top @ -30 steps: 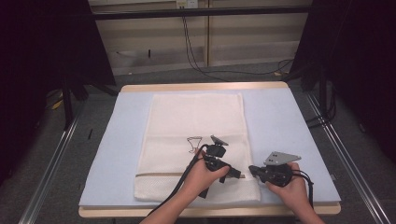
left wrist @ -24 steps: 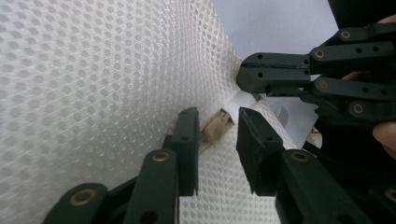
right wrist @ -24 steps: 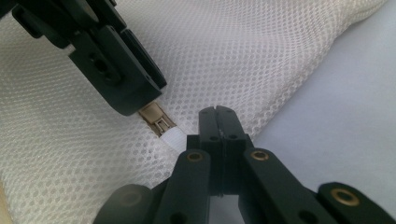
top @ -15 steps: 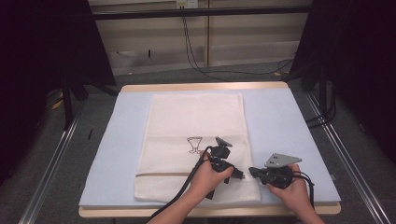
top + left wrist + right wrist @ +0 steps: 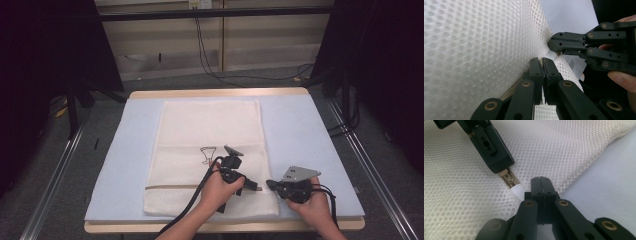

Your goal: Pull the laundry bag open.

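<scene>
Two grippers are working at the mesh bag's [image 5: 210, 150] near right corner: left gripper [image 5: 541, 60] clamping its zipper [image 5: 509, 180], having just closed; right gripper [image 5: 541, 180] pinching the mesh edge.

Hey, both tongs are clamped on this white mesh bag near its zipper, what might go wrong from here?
1. The left tongs sit right at the zipper slider; if they grip mesh instead of the pull, the zipper may not move.
2. The right tongs pinch only the edge of the mesh bag; a hard pull might slip them off or snag the netting.
3. A wire clip lies on the bag; dragging the fabric could shift it.
</scene>
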Motion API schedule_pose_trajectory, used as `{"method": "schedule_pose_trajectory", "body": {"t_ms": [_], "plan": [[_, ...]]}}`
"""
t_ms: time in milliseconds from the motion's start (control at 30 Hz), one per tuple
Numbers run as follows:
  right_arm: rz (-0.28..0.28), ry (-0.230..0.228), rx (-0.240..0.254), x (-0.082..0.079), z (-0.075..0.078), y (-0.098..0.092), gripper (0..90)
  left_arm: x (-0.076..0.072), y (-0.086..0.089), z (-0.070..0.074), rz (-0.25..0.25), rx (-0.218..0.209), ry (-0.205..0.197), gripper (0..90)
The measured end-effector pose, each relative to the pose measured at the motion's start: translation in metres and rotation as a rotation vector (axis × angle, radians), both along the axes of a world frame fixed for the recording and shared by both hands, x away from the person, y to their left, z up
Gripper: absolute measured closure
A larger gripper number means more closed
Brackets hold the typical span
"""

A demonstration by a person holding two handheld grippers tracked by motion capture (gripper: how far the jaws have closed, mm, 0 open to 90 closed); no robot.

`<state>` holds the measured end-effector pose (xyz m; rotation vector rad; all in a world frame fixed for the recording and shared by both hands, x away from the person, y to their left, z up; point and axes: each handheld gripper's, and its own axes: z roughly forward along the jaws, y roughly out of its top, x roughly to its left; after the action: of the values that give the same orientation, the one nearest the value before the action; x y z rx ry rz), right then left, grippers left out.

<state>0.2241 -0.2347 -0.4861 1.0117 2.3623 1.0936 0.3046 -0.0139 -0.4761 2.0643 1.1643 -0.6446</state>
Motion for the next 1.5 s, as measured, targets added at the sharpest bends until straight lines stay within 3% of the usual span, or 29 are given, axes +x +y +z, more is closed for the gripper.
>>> {"method": "schedule_pose_trajectory", "body": {"t_ms": [733,967,1300,1367,1500], "plan": [[0.004,0.006,0.014,0.001,0.0,-0.001,90.0,0.005,0.03,0.004,0.023,-0.024,0.028,87.3],[0.004,0.006,0.013,0.001,0.0,-0.001,90.0,0.006,0.037,0.007,0.019,-0.006,0.017,87.3],[0.003,0.007,0.015,0.001,0.0,-0.001,90.0,0.007,0.048,0.007,0.03,-0.028,0.034,87.4],[0.004,0.006,0.014,0.001,0.0,-0.001,90.0,0.007,0.05,0.006,0.024,-0.026,0.019,87.3],[0.003,0.005,0.014,0.001,0.0,-0.001,90.0,0.008,0.054,0.006,0.034,-0.031,0.047,87.4]]}}
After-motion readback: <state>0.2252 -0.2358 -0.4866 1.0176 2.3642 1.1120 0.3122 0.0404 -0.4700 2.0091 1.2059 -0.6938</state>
